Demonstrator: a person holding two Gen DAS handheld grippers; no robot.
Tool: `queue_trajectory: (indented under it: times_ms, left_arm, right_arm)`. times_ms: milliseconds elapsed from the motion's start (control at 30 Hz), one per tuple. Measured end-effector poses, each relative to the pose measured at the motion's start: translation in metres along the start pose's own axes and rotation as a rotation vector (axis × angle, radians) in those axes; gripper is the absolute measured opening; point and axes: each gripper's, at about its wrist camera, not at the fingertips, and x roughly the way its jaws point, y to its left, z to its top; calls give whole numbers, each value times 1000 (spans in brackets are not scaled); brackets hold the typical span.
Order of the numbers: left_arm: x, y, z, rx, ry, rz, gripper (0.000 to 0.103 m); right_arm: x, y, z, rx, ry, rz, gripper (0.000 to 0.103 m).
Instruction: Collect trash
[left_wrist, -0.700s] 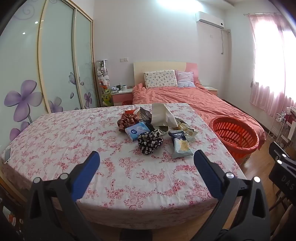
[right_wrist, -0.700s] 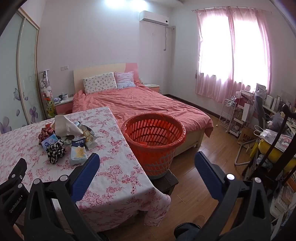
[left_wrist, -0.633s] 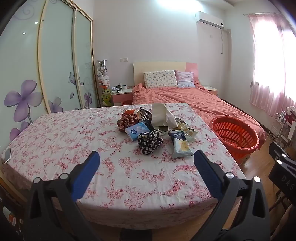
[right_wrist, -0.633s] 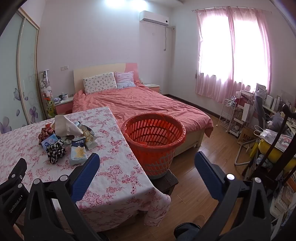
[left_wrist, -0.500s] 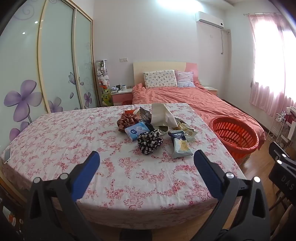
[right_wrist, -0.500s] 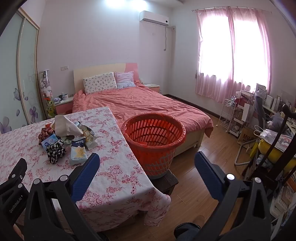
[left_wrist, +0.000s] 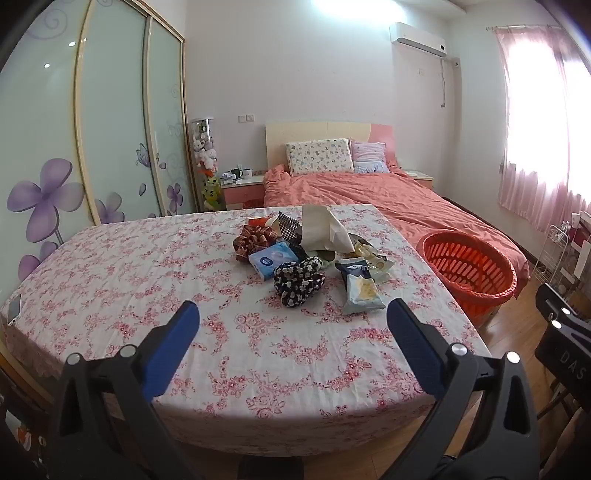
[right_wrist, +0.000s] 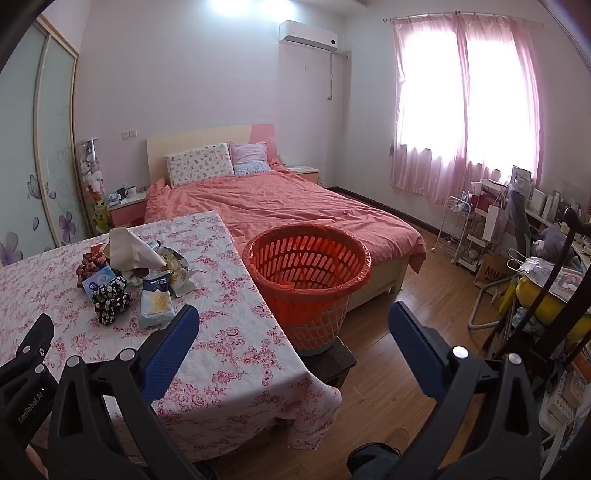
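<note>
A pile of trash lies mid-table on the floral cloth: a black floral scrunchie, a blue tissue pack, a red-brown ribbon bow, a beige paper bag and a snack wrapper. The pile also shows in the right wrist view. An orange basket stands on a low stool right of the table; it shows in the left wrist view too. My left gripper is open and empty, short of the pile. My right gripper is open and empty, facing the basket.
A pink bed lies behind the table and basket. A sliding wardrobe lines the left wall. A phone lies at the table's left edge. Cluttered shelves and a chair stand at the right on wood floor.
</note>
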Motion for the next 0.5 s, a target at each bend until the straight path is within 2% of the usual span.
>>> queue_trajectory:
  times_ms: [500]
  left_arm:
    - [0,0,0,-1,1,-1,99]
  right_arm:
    - [0,0,-1,0,0,-1,101]
